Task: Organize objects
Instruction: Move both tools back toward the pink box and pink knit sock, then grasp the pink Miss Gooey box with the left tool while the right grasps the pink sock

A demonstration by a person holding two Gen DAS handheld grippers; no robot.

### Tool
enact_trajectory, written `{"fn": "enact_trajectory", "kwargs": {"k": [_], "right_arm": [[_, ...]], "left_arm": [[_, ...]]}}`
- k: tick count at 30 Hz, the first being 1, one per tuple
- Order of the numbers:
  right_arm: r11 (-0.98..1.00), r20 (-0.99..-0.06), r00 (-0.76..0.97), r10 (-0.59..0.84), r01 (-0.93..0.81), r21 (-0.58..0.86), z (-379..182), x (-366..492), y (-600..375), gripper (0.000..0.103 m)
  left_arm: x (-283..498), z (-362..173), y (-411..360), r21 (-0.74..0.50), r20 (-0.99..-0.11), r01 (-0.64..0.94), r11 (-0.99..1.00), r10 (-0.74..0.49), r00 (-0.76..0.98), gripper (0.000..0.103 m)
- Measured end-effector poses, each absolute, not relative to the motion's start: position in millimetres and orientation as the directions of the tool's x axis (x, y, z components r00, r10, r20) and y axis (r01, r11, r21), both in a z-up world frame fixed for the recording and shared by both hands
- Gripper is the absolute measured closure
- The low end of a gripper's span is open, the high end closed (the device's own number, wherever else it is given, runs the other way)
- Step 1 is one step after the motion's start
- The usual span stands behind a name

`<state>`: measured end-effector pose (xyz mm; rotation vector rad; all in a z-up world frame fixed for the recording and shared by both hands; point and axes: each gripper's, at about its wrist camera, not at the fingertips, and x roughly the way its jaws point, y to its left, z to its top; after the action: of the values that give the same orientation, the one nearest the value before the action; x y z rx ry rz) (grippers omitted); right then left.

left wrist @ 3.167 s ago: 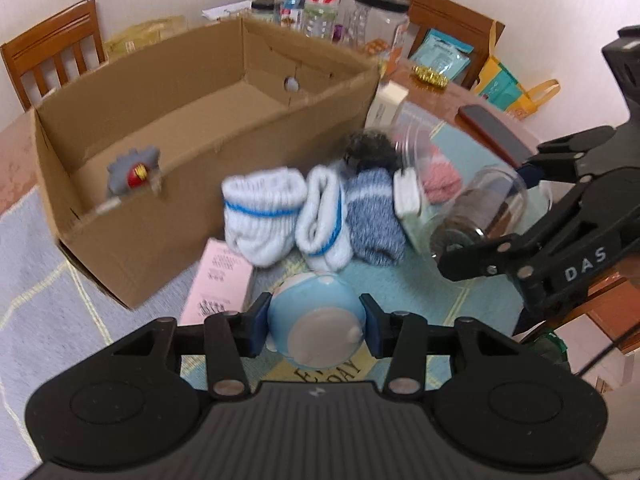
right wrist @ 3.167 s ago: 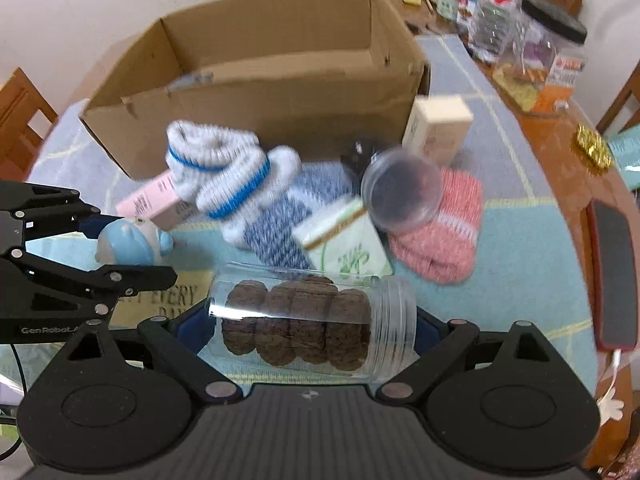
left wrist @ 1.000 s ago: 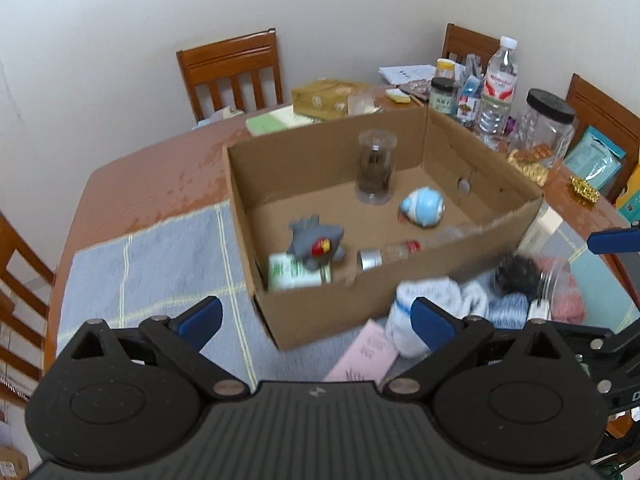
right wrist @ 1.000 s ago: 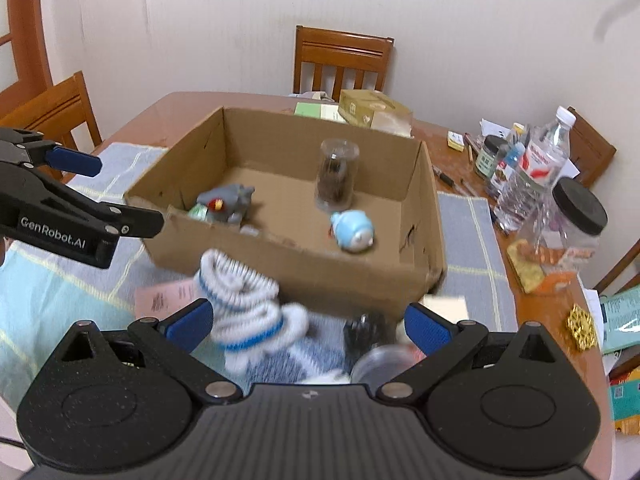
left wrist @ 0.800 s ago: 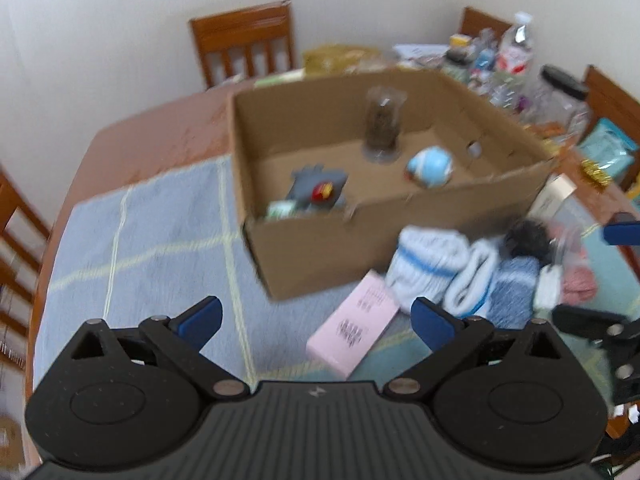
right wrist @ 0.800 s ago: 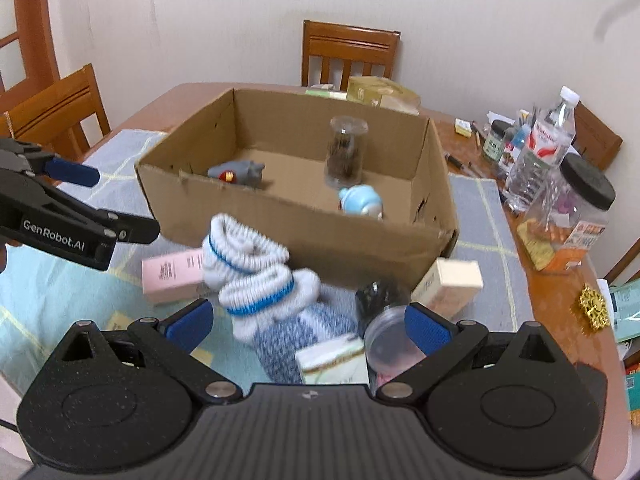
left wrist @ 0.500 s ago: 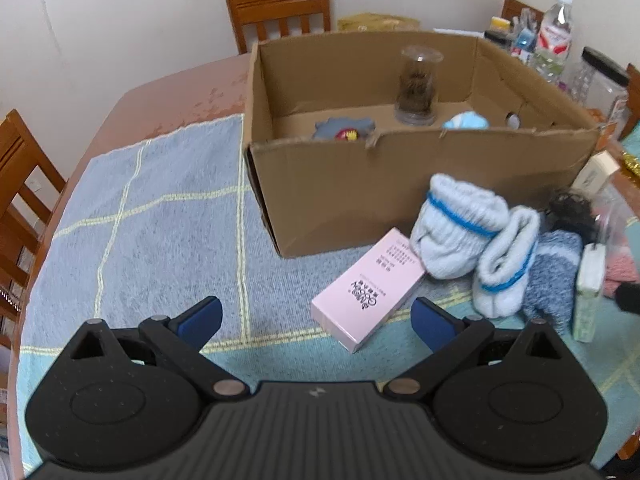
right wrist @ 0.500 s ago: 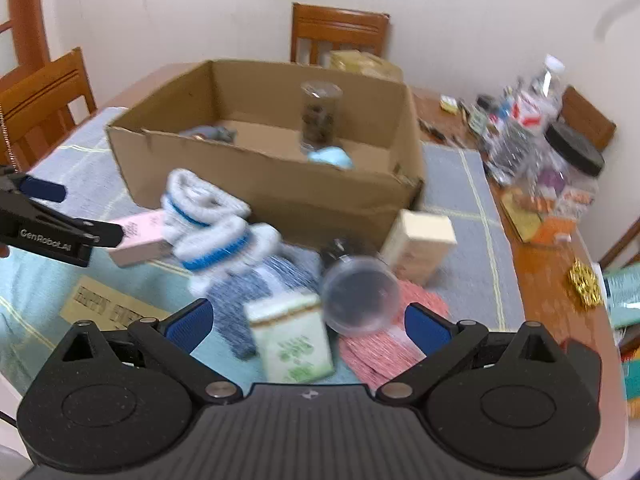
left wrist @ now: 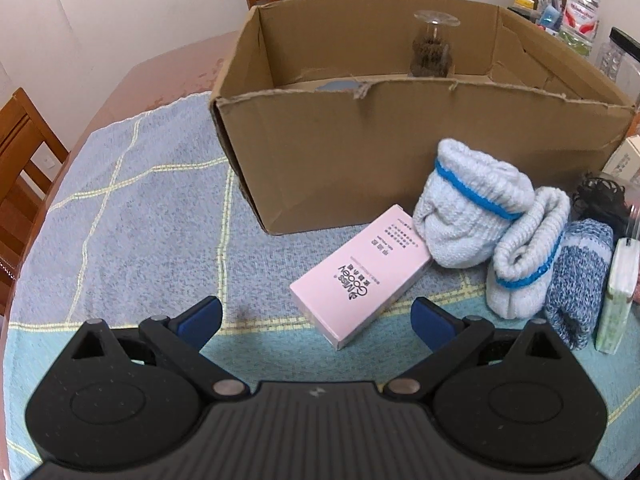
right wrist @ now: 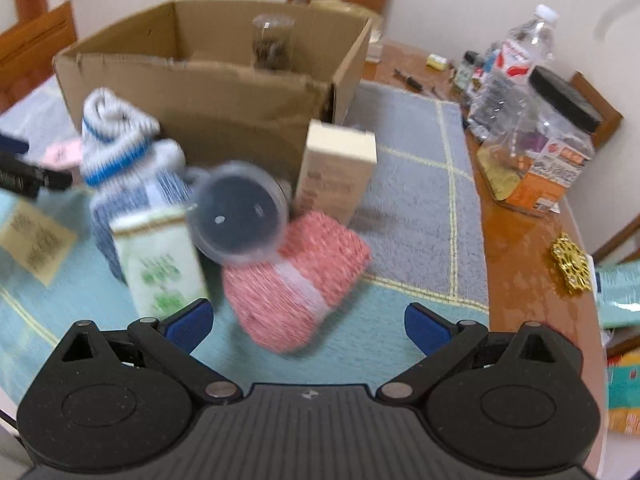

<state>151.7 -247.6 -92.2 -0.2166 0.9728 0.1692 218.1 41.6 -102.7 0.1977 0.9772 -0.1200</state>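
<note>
Before left claw [left wrist: 316, 316], pink box [left wrist: 362, 276] lying diagonally

Pink box [left wrist: 362, 276], rolled socks [left wrist: 472, 208] beside carton [left wrist: 400, 136]

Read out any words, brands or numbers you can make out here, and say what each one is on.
"Missy Qooey": on the top face of the pink box.
Small print on the pink box: too small to read.
Green print on the green-and-white carton: blurred.
Water bottle red label: unreadable.
Orange label on the black-lidded jar: blurred.
Yellow paper: blurred.
</note>
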Motion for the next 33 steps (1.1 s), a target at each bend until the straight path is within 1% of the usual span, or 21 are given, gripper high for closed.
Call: {"fn": "enact_trajectory", "kwargs": {"k": [5,10,12,14,16,19,21,23,28,31,33], "right_arm": [[0.946,-0.847,0.521,0.101,-0.313,-0.08,-107.0,161.8,-258.3,0.0],[0.907,-0.847,0.501,0.178,-0.416,-0.056,-111.0,171.6,-259.9,0.0],[0.88,-0.843,0.491,0.222,-0.472,-0.043,-112.3,175.3,-262.4,0.0],[0.857,-0.842,0.462,0.277,-0.515,-0.001,-114.3,181.9,-269.2,0.0],[0.829,-0.835,0.458,0.305,-0.559,-0.003,-115.3,185.7,-272.3,0.0],[0.796,-0.834,0.441,0.332,-0.606,-0.003,-115.9,191.3,-271.8,0.0],[0.787,-0.848,0.42,0.324,-0.617,-0.005,-114.9,196.4,-267.4,0.0],[0.775,-0.854,0.405,0.326,-0.632,-0.004,-114.2,201.4,-262.6,0.0],[0.732,-0.861,0.373,0.347,-0.682,-0.001,-117.2,205.7,-252.8,0.0],[0.736,-0.857,0.379,0.349,-0.677,0.0,-115.9,202.0,-251.0,0.0],[0.741,-0.855,0.384,0.348,-0.671,0.0,-116.4,201.4,-250.7,0.0]], "left_arm": [[219.2,-110.1,41.4,0.145,-0.84,0.154,0.977,0.039,0.542,0.002],[222.2,-110.0,58.0,0.123,-0.841,0.084,0.989,0.059,0.537,0.002],[224.8,-109.7,67.3,0.119,-0.843,0.044,0.992,0.077,0.533,0.002],[228.5,-108.9,75.8,0.126,-0.841,0.011,0.992,0.101,0.531,0.002],[232.1,-108.0,82.7,0.136,-0.839,-0.023,0.99,0.127,0.529,0.002],[231.7,-106.7,85.5,0.134,-0.846,-0.028,0.991,0.129,0.518,0.002],[226.8,-104.8,82.3,0.123,-0.853,-0.006,0.992,0.109,0.511,0.002],[220.9,-101.2,77.4,0.086,-0.858,0.033,0.996,0.057,0.51,0.002],[220.2,-94.0,55.8,0.029,-0.839,0.132,0.991,-0.048,0.542,0.002],[229.2,-97.6,41.6,0.017,-0.831,0.162,0.987,-0.077,0.552,0.002],[234.1,-100.6,35.0,0.026,-0.833,0.163,0.986,-0.069,0.549,0.002]]}}
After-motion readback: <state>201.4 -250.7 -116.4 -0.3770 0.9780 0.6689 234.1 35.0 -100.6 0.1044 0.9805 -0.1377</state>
